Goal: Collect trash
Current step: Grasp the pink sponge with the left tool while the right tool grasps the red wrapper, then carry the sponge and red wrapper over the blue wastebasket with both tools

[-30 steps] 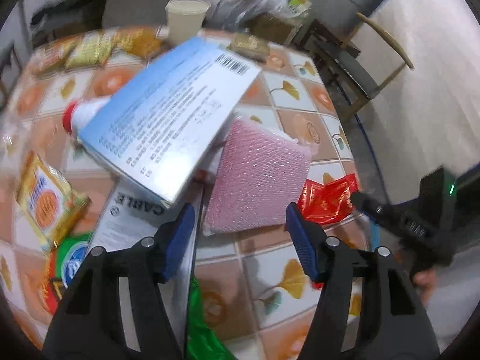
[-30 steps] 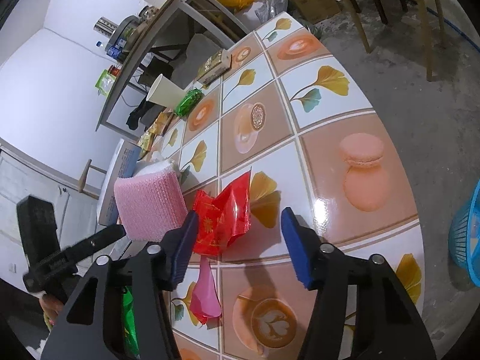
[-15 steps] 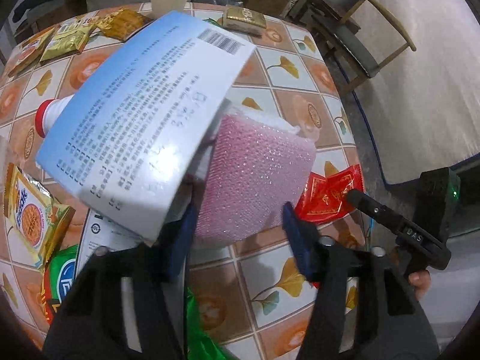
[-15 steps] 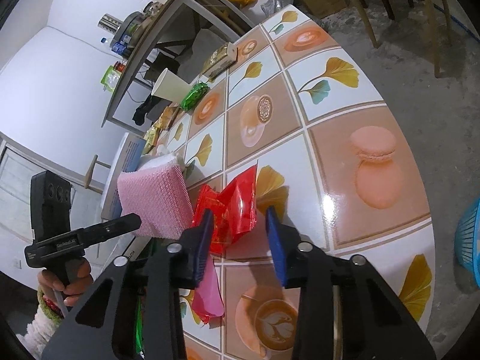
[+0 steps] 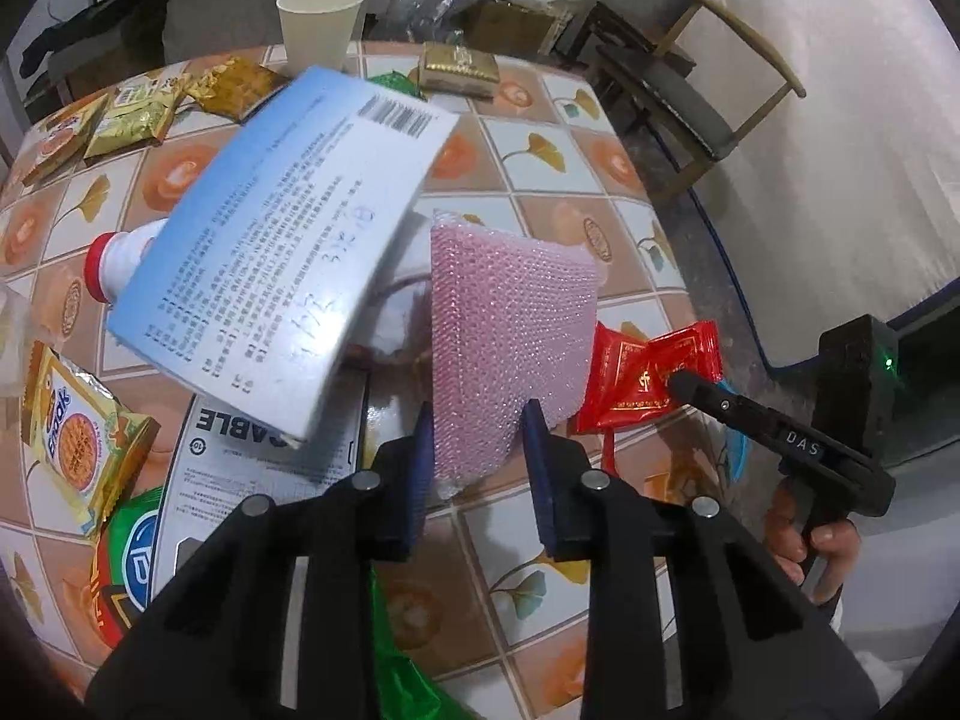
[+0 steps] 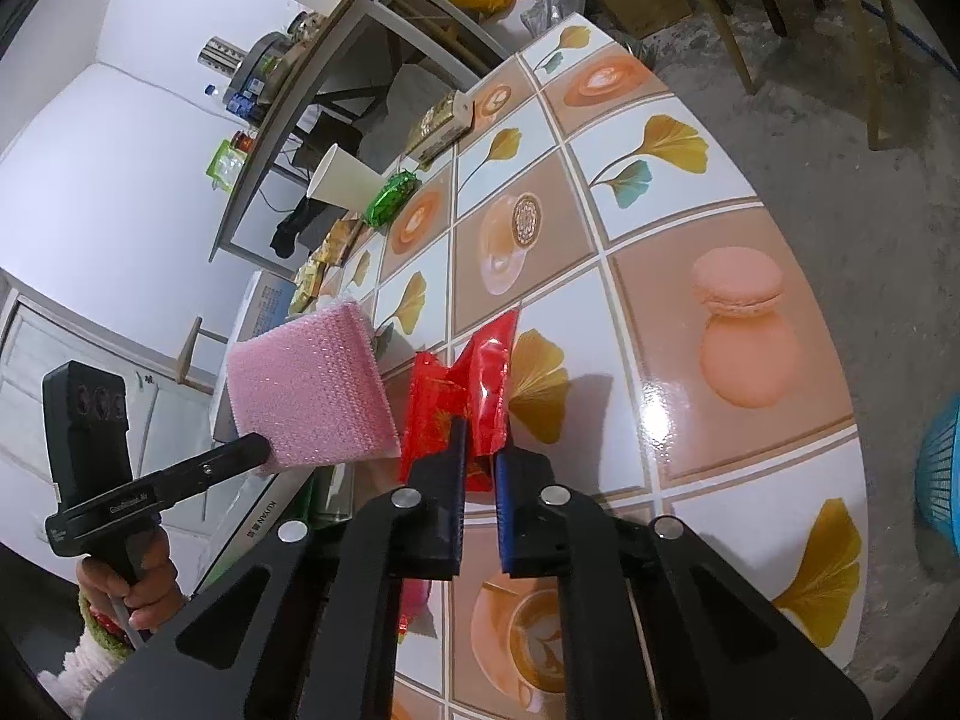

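Fingers of the right gripper [image 6: 479, 468], which a second earlier had stood wide apart on either side of the red wrapper [image 6: 459, 396], had drawn together and pinched its near edge. That wrapper lay crumpled on the tiled surface [image 6: 690, 276], just right of the pink bubble-wrap pouch [image 6: 309, 390]. From the left wrist view the same red wrapper [image 5: 642, 372] showed the black tip of the right gripper [image 5: 690, 387] pressed on it.

On the left gripper [image 5: 477, 444] the blue fingers [image 5: 423, 450] were narrowing, far closer together than a second before, with the lower corner of the pink pouch [image 5: 510, 324] between them; whether both pads already pressed on it could not be told. The pouch leaned against a blue and white box [image 5: 282, 252] that rested tilted over a white bottle with a red cap [image 5: 117, 258]. Earlier that box had filled more of the view and was blurred; at this moment it was sharp, with its barcode clear.

Elsewhere on the surface, a paper cup [image 5: 321, 24] stood at the far edge, near a gold packet [image 5: 459, 66], and a yellow snack packet [image 5: 78, 432] lay at the left. A hand [image 6: 135, 582] gripped the left gripper's handle.
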Motion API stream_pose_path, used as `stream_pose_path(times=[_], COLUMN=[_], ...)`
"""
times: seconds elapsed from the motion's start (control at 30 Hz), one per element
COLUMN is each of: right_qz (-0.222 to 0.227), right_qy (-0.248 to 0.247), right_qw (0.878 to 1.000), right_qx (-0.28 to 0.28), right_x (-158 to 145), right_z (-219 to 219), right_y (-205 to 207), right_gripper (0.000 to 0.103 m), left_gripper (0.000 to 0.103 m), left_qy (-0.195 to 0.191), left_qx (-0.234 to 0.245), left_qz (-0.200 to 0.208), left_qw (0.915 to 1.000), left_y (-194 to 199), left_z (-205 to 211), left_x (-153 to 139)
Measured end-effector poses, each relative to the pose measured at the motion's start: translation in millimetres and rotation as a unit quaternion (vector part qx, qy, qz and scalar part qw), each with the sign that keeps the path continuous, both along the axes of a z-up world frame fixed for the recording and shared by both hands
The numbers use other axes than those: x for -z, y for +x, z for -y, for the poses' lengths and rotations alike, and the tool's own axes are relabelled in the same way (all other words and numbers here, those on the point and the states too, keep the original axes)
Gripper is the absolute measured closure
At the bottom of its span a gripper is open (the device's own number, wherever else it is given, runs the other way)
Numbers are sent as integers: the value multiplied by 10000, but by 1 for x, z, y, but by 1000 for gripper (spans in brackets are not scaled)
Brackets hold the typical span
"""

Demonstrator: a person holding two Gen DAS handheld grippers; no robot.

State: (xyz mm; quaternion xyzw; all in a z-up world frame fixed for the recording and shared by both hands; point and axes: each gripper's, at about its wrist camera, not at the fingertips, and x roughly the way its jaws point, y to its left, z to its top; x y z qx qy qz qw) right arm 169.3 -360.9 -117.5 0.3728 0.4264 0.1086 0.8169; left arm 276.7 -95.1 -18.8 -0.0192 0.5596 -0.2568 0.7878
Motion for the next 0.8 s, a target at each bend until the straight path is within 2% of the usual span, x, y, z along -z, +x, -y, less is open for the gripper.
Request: stream_pose_path(times=[0.53, 0.8], right_qz=[337, 511], right_qy=[13, -79], right_qw=[9990, 9968], right_qx=[293, 603], right_x=[-36, -56], right_z=[19, 45], right_y=[-34, -71], right_gripper=[97, 97], left_gripper=[77, 77], left_qy=[-502, -773], left_qx=[-62, 51], left_qz=[384, 562], left_qw=[9980, 9954], left_y=[-39, -72], left_z=[-15, 3], left_x=[-43, -61])
